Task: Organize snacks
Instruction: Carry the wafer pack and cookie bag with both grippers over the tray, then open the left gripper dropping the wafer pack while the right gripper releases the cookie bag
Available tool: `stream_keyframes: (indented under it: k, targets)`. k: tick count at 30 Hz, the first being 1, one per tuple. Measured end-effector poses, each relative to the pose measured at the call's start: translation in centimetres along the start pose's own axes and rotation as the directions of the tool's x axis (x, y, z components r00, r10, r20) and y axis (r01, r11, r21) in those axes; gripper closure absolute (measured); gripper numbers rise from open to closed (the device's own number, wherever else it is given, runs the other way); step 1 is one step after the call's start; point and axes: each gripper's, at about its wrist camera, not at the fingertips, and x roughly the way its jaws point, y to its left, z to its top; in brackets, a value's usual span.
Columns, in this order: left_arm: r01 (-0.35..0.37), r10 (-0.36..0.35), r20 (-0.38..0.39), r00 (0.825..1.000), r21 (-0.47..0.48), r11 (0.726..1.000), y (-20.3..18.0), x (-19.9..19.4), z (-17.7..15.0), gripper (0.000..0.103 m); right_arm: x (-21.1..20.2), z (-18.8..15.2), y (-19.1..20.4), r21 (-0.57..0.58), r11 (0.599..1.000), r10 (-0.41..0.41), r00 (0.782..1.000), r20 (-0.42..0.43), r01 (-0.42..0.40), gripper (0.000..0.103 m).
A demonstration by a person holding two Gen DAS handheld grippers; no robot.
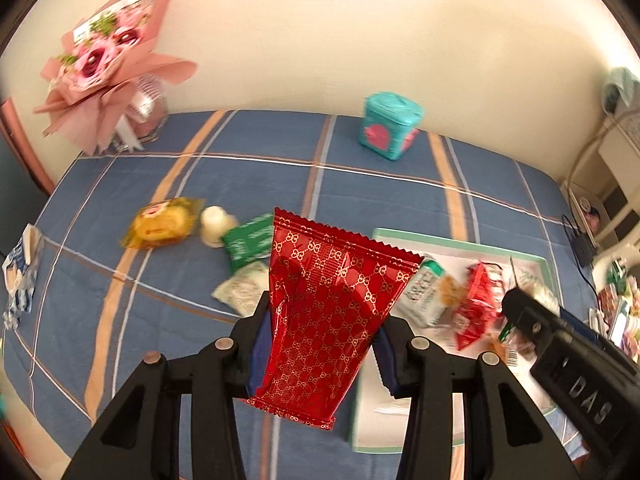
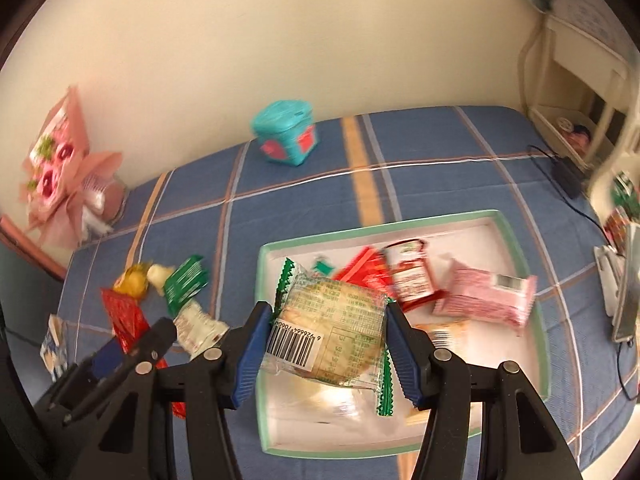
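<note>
My left gripper (image 1: 322,334) is shut on a red snack packet with a gold pattern (image 1: 328,312), held above the blue plaid cloth beside the tray's left edge. My right gripper (image 2: 324,336) is shut on a clear biscuit packet with green ends (image 2: 332,320), held over the white tray with a green rim (image 2: 516,240). Red and pink packets (image 2: 484,300) lie in the tray. A yellow packet (image 1: 160,226), a small white cup (image 1: 214,222), a green packet (image 1: 248,242) and a pale packet (image 1: 242,290) lie on the cloth left of the tray.
A teal box (image 1: 390,126) stands at the back by the wall. A pink bouquet (image 1: 100,60) stands at the back left. A blue-white packet (image 1: 20,272) lies at the cloth's left edge. A white shelf and black cable (image 2: 568,176) are at the right.
</note>
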Motion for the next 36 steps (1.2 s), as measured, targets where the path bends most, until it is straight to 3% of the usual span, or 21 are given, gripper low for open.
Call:
stream_keyframes:
  k: [7, 12, 16, 26, 36]
  targets:
    - [0.052, -0.053, 0.003, 0.999, 0.077, 0.996, -4.6, -0.7, -0.2, 0.056, -0.9, 0.4, -4.6, 0.049, 0.998, -0.049, 0.999, 0.014, 0.048, 0.043]
    - [0.129, -0.127, -0.032, 0.991, 0.102, 0.986, -6.9, -0.7, -0.8, 0.056, -1.3, 0.6, -7.5, 0.067, 0.995, -0.080, 0.997, 0.012, 0.080, 0.043]
    - [0.130, -0.124, -0.051, 0.991, 0.145, 0.981, -9.0, -0.4, -1.5, 0.056, -1.3, 0.4, -9.3, 0.053, 0.989, -0.141, 0.990, -0.001, 0.141, 0.043]
    - [0.180, -0.150, -0.174, 0.973, 0.167, 0.969, -11.6, 2.6, -3.3, 0.056, 3.4, -1.5, -13.3, 0.086, 0.978, -0.173, 0.966, -0.194, 0.192, 0.043]
    - [0.179, -0.133, -0.250, 0.959, 0.174, 0.968, -12.5, 5.1, -4.7, 0.056, 6.2, -3.0, -13.3, 0.067, 0.979, -0.167, 0.943, -0.287, 0.193, 0.042]
